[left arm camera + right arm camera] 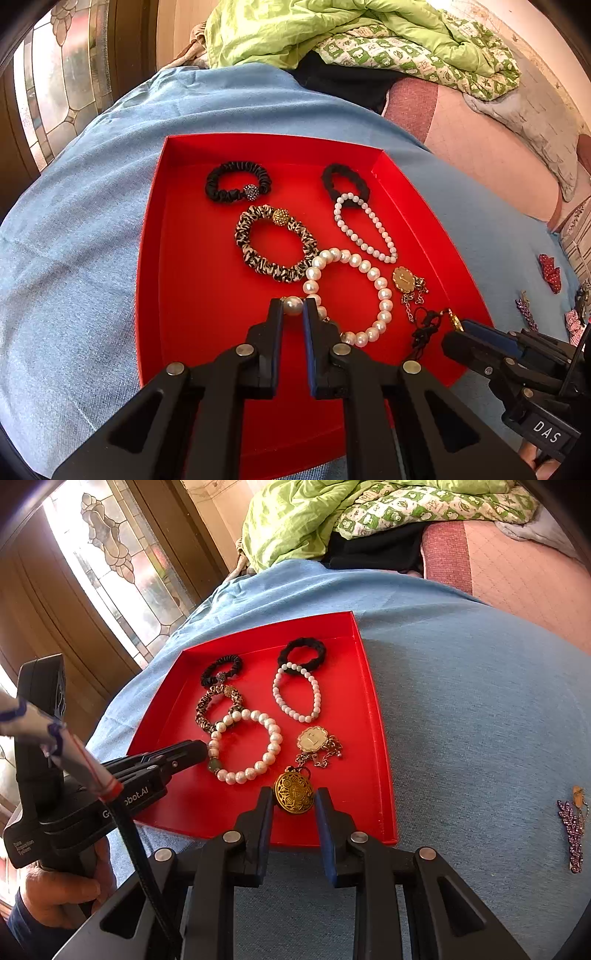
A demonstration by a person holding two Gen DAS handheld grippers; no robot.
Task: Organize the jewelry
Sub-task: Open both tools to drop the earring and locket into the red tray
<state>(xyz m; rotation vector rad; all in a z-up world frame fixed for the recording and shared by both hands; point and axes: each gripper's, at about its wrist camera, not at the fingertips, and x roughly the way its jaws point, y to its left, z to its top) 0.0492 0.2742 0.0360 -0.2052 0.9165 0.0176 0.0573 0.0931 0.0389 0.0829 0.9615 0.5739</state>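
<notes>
A red tray (155, 229) (373, 709) lies on a blue cloth and holds the jewelry. My left gripper (292, 308) (201, 749) is shut on one pearl of the large pearl bracelet (384, 295) (273, 738), which lies in the tray. My right gripper (294, 801) (461, 326) is shut on a round gold pendant (294, 796) at the tray's near right. Beside it lies a gold charm with a chain (312, 738) (403, 279). Farther back are a small pearl bracelet (369, 218), a leopard scrunchie (258, 258) and two black scrunchies (236, 170) (332, 173).
On the blue cloth (461, 701) right of the tray lie a purple brooch (572, 834) and a red bow (550, 273). A green quilt (295, 29) is heaped at the back. A person's hand (59, 890) holds the left gripper's handle.
</notes>
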